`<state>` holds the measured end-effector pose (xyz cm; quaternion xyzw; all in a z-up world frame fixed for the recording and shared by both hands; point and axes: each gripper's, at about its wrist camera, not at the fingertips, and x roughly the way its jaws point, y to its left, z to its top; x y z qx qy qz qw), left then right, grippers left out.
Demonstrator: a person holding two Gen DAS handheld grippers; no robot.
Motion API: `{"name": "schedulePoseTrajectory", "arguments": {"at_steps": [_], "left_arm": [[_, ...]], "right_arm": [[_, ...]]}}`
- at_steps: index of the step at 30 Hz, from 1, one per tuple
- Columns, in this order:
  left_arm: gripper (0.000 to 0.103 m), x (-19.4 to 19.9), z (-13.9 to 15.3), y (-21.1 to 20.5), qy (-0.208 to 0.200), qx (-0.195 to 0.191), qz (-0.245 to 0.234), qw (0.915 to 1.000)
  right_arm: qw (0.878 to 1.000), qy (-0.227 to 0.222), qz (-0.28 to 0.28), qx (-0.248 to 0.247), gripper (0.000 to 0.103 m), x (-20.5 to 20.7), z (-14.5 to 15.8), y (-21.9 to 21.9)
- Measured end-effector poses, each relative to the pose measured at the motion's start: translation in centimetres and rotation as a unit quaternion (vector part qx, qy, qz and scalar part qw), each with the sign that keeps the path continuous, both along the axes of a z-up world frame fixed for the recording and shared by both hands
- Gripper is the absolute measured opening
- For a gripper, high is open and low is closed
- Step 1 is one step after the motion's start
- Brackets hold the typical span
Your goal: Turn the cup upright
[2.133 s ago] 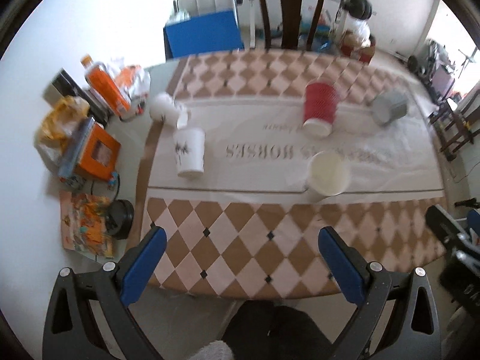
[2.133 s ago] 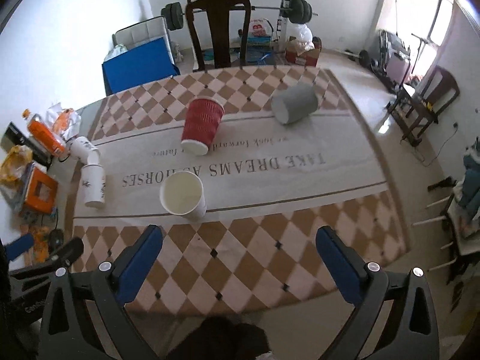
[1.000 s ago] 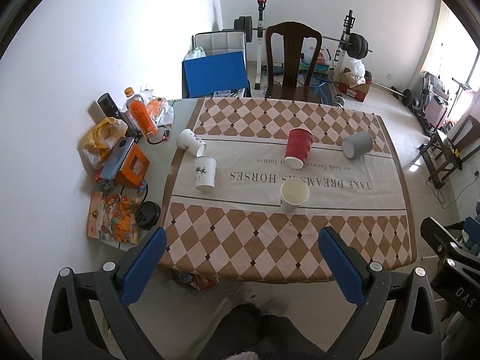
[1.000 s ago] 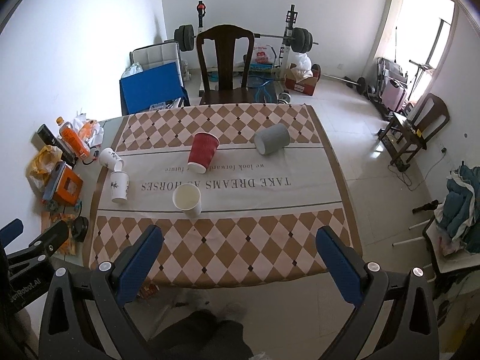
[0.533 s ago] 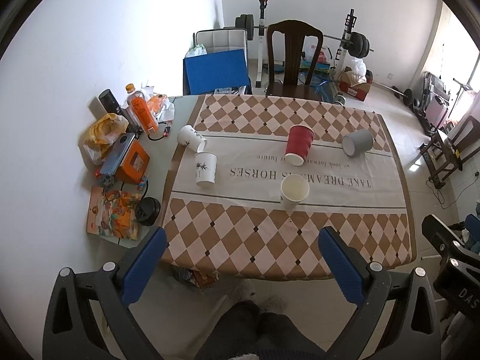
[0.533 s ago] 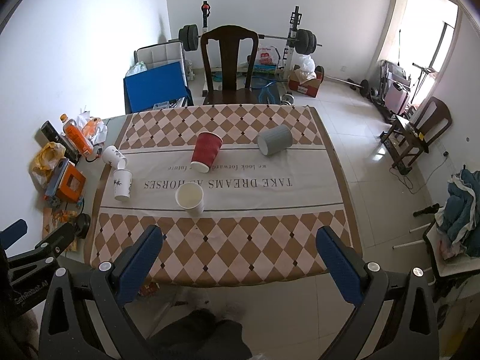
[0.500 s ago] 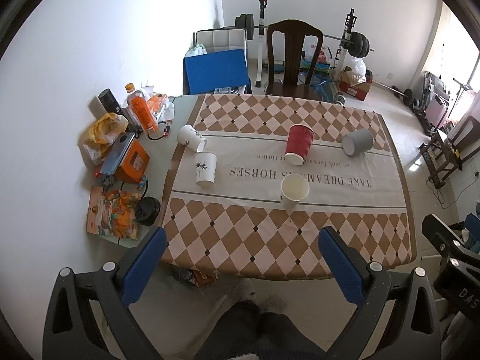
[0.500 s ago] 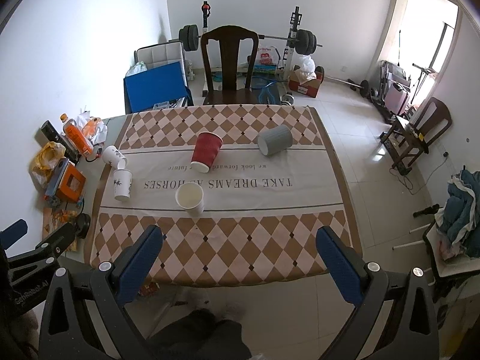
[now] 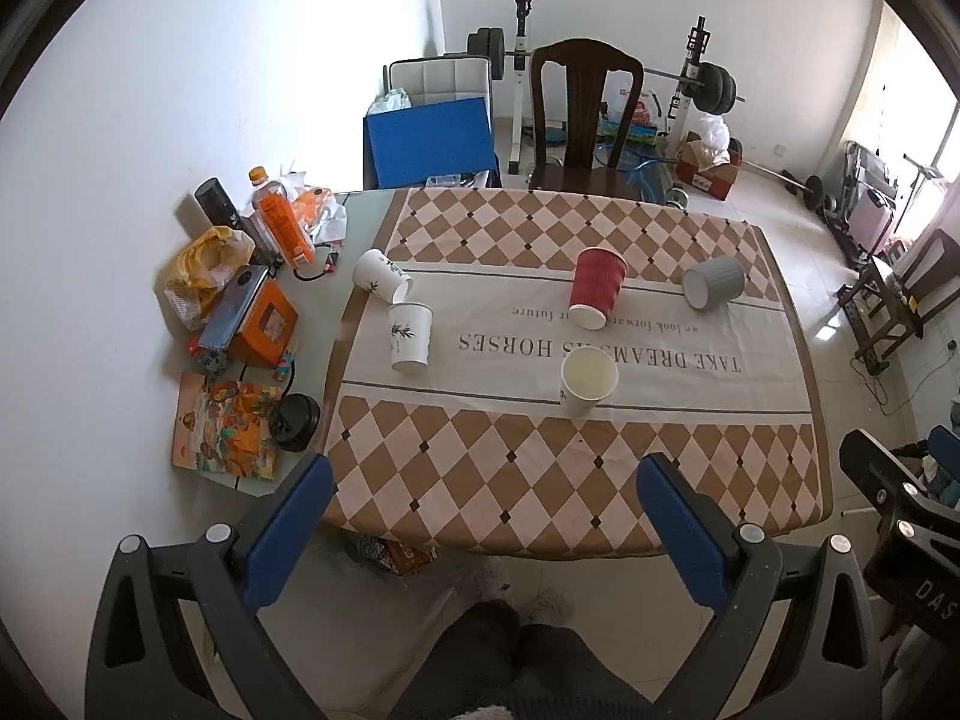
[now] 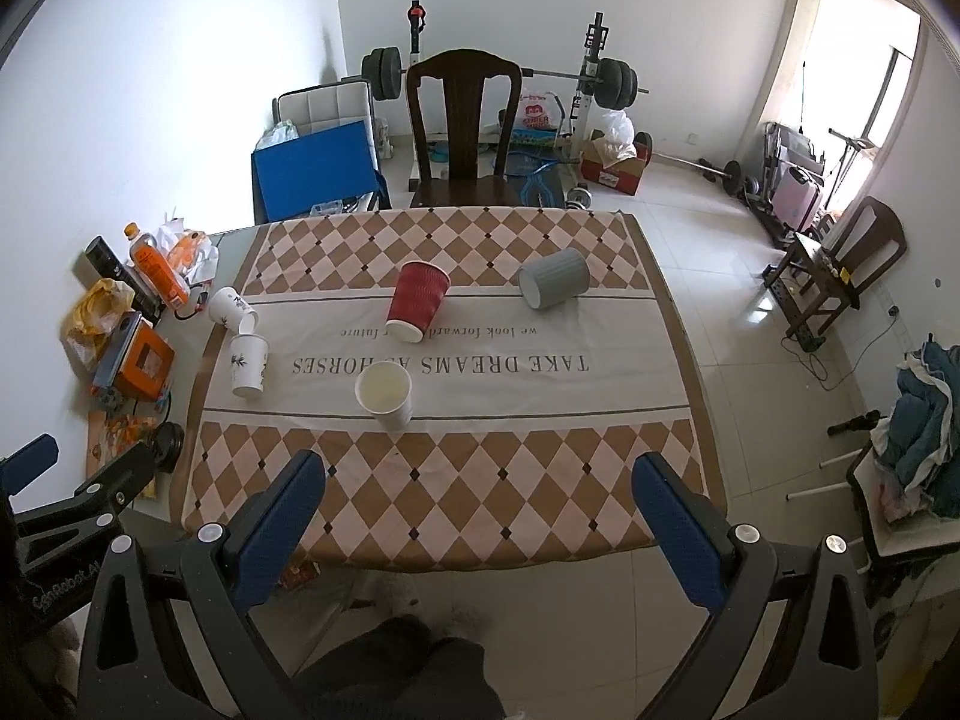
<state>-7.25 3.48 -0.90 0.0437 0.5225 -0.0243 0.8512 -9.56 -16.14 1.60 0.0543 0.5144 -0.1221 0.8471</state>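
Several cups sit on a checkered tablecloth [image 9: 480, 480] [image 10: 480, 498]. A white cup [image 9: 588, 379] [image 10: 385, 394] stands upright near the middle. A red ribbed cup [image 9: 596, 286] [image 10: 417, 299] stands mouth down. A grey cup [image 9: 712, 289] [image 10: 553, 286] lies on its side at the right. A printed white cup [image 9: 409, 337] [image 10: 249, 366] stands mouth down at the left; another [image 9: 381, 273] [image 10: 231, 309] lies on its side behind it. My left gripper [image 9: 483, 510] and right gripper [image 10: 480, 510] are open and empty, held high above the near table edge.
Clutter lines the table's left side: an orange bottle [image 9: 282, 217], an orange box [image 9: 264, 327], a yellow bag [image 9: 204, 264], a booklet [image 9: 225, 432], a black lid [image 9: 294, 430]. A dark wooden chair [image 10: 462, 132] stands behind the table. Weights and a blue box [image 10: 315, 171] lie beyond.
Both grippers have risen and pulled back from the table over two seconds; the cups look smaller. In the last half second almost nothing moved. The cups have not moved.
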Motion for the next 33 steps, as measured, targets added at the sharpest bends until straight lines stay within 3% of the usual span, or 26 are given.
{"name": "schedulePoseTrajectory", "arguments": {"at_steps": [33], "left_arm": [[0.103,-0.52,0.26,-0.36,0.000,-0.002,0.003,1.0000]], "right_arm": [[1.000,0.001,0.002,0.000,0.103,0.35,0.21,0.17]]}}
